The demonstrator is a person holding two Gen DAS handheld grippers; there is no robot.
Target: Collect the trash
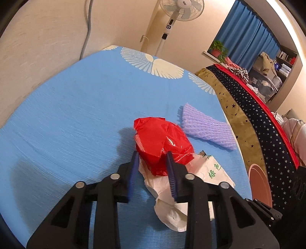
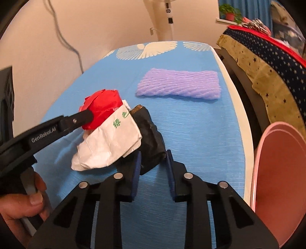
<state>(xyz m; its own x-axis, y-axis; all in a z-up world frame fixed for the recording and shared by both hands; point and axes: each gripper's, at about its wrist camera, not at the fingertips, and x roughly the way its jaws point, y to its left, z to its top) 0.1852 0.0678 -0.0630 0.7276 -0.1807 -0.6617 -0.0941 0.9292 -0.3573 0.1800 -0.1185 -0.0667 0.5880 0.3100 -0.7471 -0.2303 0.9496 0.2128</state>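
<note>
A crumpled red plastic bag [image 1: 161, 142] lies on the blue tablecloth [image 1: 76, 115]. My left gripper [image 1: 152, 155] holds it between its blue pads; the right wrist view shows the left gripper's fingers [image 2: 84, 116] pressed onto the red bag [image 2: 102, 109]. A white paper wrapper with green print [image 1: 172, 193] [image 2: 109, 143] lies under the red bag. A black crumpled wrapper [image 2: 151, 138] sits beside it, and my right gripper [image 2: 153, 155] is closed around its near end. A purple foam net [image 1: 204, 128] [image 2: 178, 85] lies farther back.
A pink bin [image 2: 281, 182] stands at the table's right edge and shows in the left wrist view [image 1: 259, 183]. A star-patterned cloth [image 1: 258, 118] drapes furniture on the right. A standing fan [image 1: 179, 11] and a wall are behind the table.
</note>
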